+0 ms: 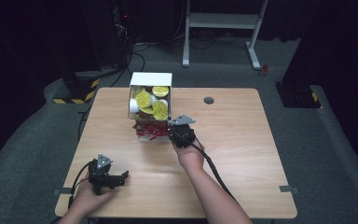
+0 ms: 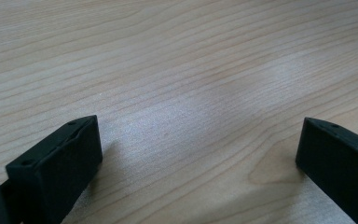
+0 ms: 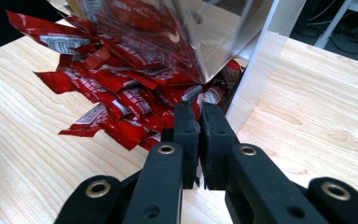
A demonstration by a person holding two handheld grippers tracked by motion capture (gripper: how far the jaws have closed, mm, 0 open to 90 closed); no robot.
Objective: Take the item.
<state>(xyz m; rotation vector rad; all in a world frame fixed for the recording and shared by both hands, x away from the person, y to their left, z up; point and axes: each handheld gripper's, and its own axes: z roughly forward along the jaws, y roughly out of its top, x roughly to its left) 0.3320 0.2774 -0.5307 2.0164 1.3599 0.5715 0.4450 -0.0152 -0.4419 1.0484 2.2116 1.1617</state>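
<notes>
Tipping centre-frame, the box (image 1: 150, 79) risks spilling cups (image 1: 143, 98); right gripper (image 3: 199, 122) jaws together among packets (image 3: 121, 93), left gripper (image 2: 196, 154) apart.

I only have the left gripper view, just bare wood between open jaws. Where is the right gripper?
Observer: At the far middle of the table. The right gripper has its jaws shut, tips in a heap of red packets.
Operator: What are the packets next to?
Observer: A white box; they lie at its open front, partly inside.
Operator: Anything else in the box?
Observer: Yellow-lidded cups, in its upper part.
</notes>
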